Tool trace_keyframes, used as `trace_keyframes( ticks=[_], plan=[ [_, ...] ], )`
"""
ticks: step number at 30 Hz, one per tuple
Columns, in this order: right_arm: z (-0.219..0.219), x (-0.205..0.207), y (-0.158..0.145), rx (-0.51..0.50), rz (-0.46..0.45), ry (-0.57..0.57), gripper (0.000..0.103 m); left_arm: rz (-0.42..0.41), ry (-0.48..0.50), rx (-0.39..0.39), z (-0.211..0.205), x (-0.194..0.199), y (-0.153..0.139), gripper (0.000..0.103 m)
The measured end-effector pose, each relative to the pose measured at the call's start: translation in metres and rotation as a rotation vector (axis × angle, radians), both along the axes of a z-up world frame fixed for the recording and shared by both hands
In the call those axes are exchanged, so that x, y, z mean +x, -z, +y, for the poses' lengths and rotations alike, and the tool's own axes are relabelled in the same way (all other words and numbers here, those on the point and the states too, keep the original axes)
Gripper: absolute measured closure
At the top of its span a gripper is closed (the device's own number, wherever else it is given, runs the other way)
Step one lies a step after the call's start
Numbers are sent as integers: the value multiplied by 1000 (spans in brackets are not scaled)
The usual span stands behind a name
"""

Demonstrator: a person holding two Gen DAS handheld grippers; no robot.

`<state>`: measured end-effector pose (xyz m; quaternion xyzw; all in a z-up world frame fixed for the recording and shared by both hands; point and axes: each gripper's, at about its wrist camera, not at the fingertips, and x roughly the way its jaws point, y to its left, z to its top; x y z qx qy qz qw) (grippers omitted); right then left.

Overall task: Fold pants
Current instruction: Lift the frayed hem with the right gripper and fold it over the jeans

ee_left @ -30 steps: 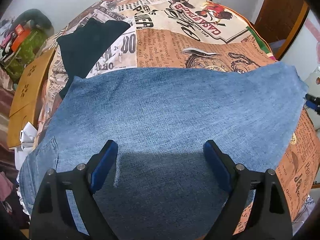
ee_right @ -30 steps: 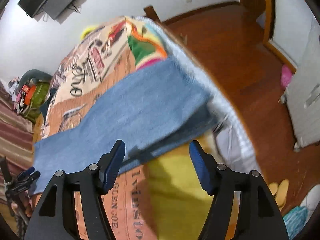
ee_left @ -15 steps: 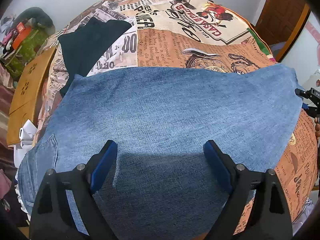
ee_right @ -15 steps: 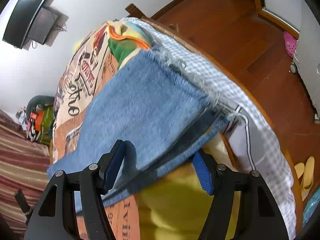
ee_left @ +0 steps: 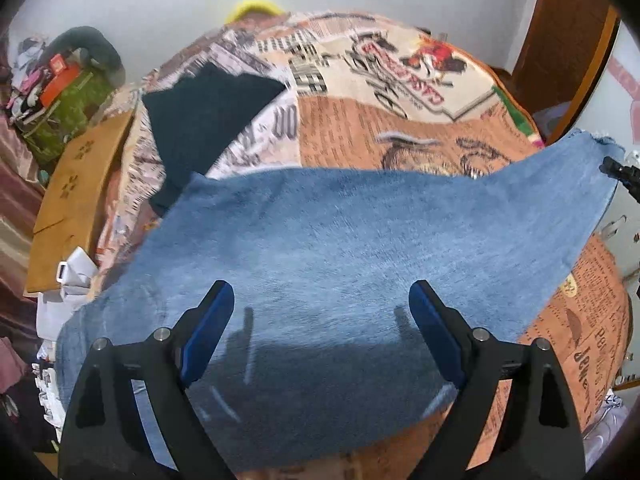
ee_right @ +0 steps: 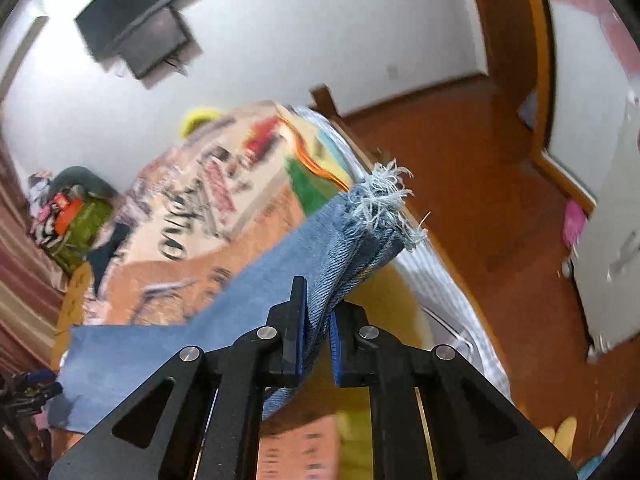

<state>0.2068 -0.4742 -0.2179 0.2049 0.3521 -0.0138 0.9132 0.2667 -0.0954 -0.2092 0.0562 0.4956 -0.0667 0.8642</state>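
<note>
Denim pants [ee_left: 360, 248] lie spread across a bed [ee_left: 400, 128] covered with a newspaper-print quilt, the waist end near and to the left, the legs running off to the right. The right hand-held gripper [ee_right: 316, 328] has just closed its jaws, and its blue pads are now clamped on the bunched, frayed hem [ee_right: 380, 200]; gathering the layers there gives one firm hold on the leg ends, so they can be carried together. That end is raised clear of the bed, and the cloth slopes from it down to the flat part, which looks like the start of a fold bringing the hem toward the waist. The left hand-held gripper [ee_left: 322, 328] hovers above the near middle of the pants with its jaws wide apart, nothing between them, and its shadow falls on the denim below; it seems placed to pin or guide the fabric where the crease should form. A dark garment [ee_left: 208, 120] lies on the far left of the quilt, apart from the fold.
</note>
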Motion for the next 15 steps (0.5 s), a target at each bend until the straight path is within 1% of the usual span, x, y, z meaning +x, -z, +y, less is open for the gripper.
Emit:
trace_keyframes(
  ticks=[4, 10, 15],
  plan=[
    [30, -1, -39, -45, -83, -70, 96, -72, -10, -2, 13, -13, -22, 13],
    [87, -4, -81, -76, -180, -208, 96, -160, -12, -13, 27, -31, -47, 13],
    [138, 0, -95, -100, -228, -324, 96, -210, 0, 1, 32, -45, -59, 13]
  ],
)
